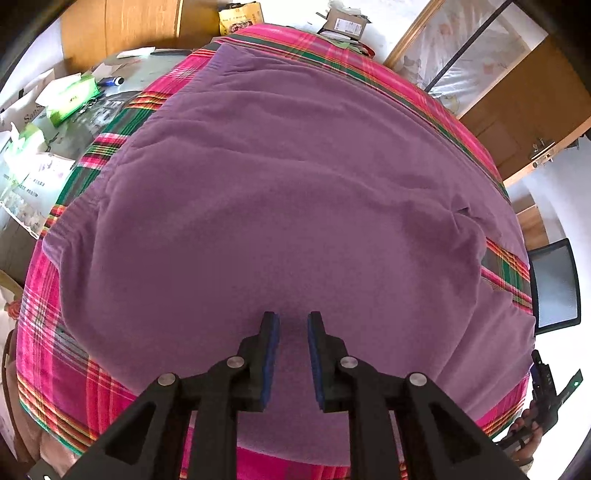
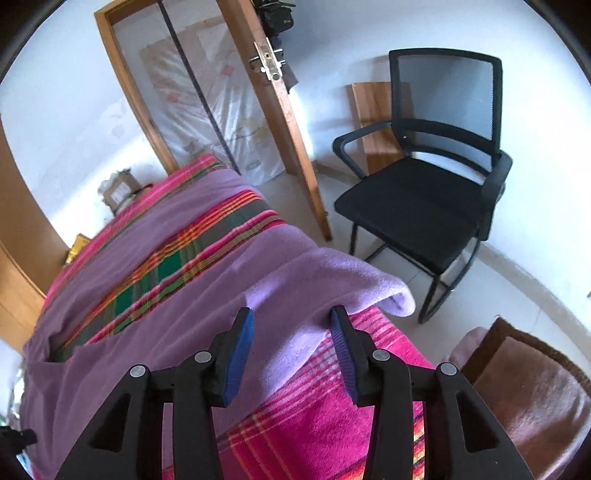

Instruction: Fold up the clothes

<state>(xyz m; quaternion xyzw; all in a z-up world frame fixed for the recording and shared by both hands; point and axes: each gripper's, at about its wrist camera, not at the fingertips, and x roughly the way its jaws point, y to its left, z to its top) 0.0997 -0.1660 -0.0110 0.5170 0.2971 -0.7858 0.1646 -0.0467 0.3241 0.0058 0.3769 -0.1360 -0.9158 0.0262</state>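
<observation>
A purple fleece garment point(image 1: 277, 177) lies spread flat over a pink plaid cloth point(image 1: 55, 350) that covers the table. My left gripper point(image 1: 293, 319) points steeply down over the garment's near part. Its blue pads stand a narrow gap apart, with flat fleece showing below them and nothing pinched. In the right wrist view a folded-over corner of the garment point(image 2: 332, 280) lies at the table's edge on the plaid cloth point(image 2: 314, 413). My right gripper point(image 2: 291, 314) hangs wide open just above that corner, its pads clear of the fabric. A strip of plaid shows between two purple layers.
Green tissue packs point(image 1: 70, 99), papers and a cardboard box point(image 1: 343, 24) crowd the table's far and left side. A black mesh chair point(image 2: 424, 192) stands on the floor beyond the table edge, beside a wooden door point(image 2: 291, 155). A brown cushion point(image 2: 535, 406) sits at lower right.
</observation>
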